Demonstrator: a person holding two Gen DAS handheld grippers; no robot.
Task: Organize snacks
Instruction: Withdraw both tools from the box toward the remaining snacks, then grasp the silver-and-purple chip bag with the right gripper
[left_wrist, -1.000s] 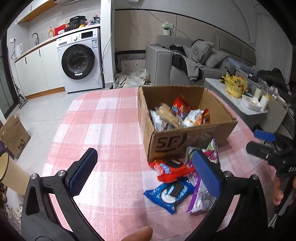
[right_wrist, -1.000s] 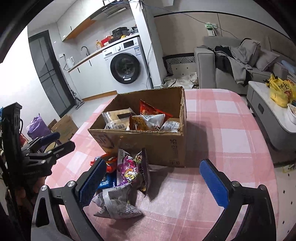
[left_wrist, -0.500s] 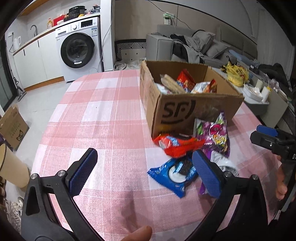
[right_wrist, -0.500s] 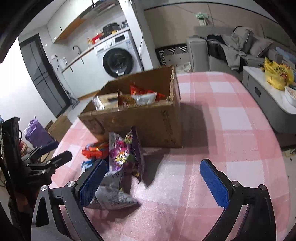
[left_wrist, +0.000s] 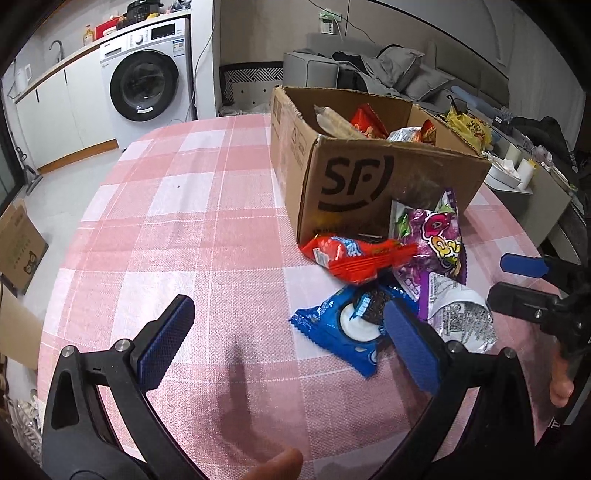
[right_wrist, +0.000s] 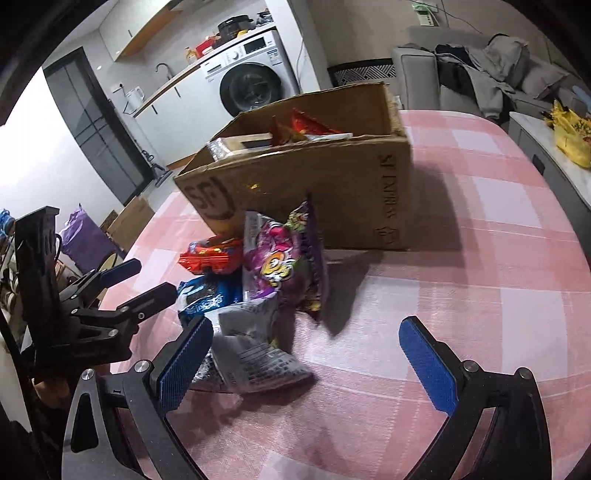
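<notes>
From the left wrist view, the left hand-held gripper (left_wrist: 288, 343) is hovering wide open and empty over the pink checked cloth of the worktop (left_wrist: 192, 206); a corrugated cardboard box (left_wrist: 369, 173) printed "SF" is holding several crinkly packets; against its front are lying a red packet (left_wrist: 351, 254), a purple packet (left_wrist: 436, 240), a blue cookie packet (left_wrist: 347, 328) and a silver packet (left_wrist: 465, 317).

From the right wrist view, the right hand-held gripper (right_wrist: 306, 362) is also gaping empty beside the silver packet (right_wrist: 251, 362); a washing machine (right_wrist: 247, 77) is standing behind.
</notes>
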